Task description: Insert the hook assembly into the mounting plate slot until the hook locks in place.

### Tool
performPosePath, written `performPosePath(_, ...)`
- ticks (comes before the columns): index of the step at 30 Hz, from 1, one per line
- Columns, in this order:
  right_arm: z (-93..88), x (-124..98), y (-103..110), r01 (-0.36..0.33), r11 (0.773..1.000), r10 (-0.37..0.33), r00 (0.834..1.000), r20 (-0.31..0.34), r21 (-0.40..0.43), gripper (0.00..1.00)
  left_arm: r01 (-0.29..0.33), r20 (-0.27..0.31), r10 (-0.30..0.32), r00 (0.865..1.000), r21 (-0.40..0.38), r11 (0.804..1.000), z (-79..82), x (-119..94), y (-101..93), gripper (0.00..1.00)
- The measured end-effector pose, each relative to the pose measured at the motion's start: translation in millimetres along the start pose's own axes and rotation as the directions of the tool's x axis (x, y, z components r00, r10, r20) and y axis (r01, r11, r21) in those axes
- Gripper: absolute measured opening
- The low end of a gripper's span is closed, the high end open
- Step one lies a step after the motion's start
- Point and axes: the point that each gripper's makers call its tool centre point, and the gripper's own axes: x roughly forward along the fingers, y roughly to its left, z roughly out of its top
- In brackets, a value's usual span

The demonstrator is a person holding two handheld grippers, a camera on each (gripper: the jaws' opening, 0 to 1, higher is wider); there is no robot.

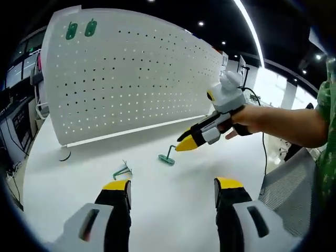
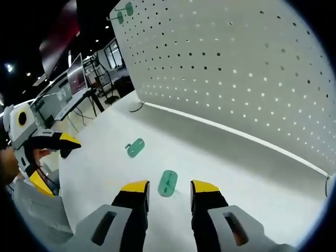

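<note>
Two green hook assemblies lie on the white table: one (image 1: pixel 122 170) ahead of my left jaw, the other (image 1: pixel 168 157) further right. My left gripper (image 1: pixel 173 186) is open and holds nothing, well short of both. A hand holds my right gripper (image 1: pixel 188 143) just above and right of the second hook. In the right gripper view that hook's oval green plate (image 2: pixel 167 182) shows between the tips of my open right gripper (image 2: pixel 170 187), not gripped. The other hook (image 2: pixel 135 147) lies beyond it. The white pegboard mounting plate (image 1: pixel 131 79) stands upright behind.
Two green hooks (image 1: pixel 81 29) hang at the pegboard's (image 2: pixel 236 68) top corner. My left gripper (image 2: pixel 50 160) appears at the left of the right gripper view. A mesh chair back (image 1: pixel 286 191) stands to the right. Desks with monitors (image 2: pixel 73 79) lie past the table edge.
</note>
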Motion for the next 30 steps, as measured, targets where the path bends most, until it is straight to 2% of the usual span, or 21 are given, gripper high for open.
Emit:
performPosePath(8,-2.6,3.0,-1.7,0.009,1.000,-0.009,1.000,-0.011,-0.005,0.18,0.007,0.000,-0.007,1.000,-0.001,1.000,-0.3,0.9,0.4,0.65)
performPosePath(30,-2.8,9.7,-2.4,0.010,0.999,-0.012,0.999,-0.031,-0.038,0.09,0.014,-0.003,-0.014,1.000,-0.009,1.000,-2.4,1.8,3.5,0.62)
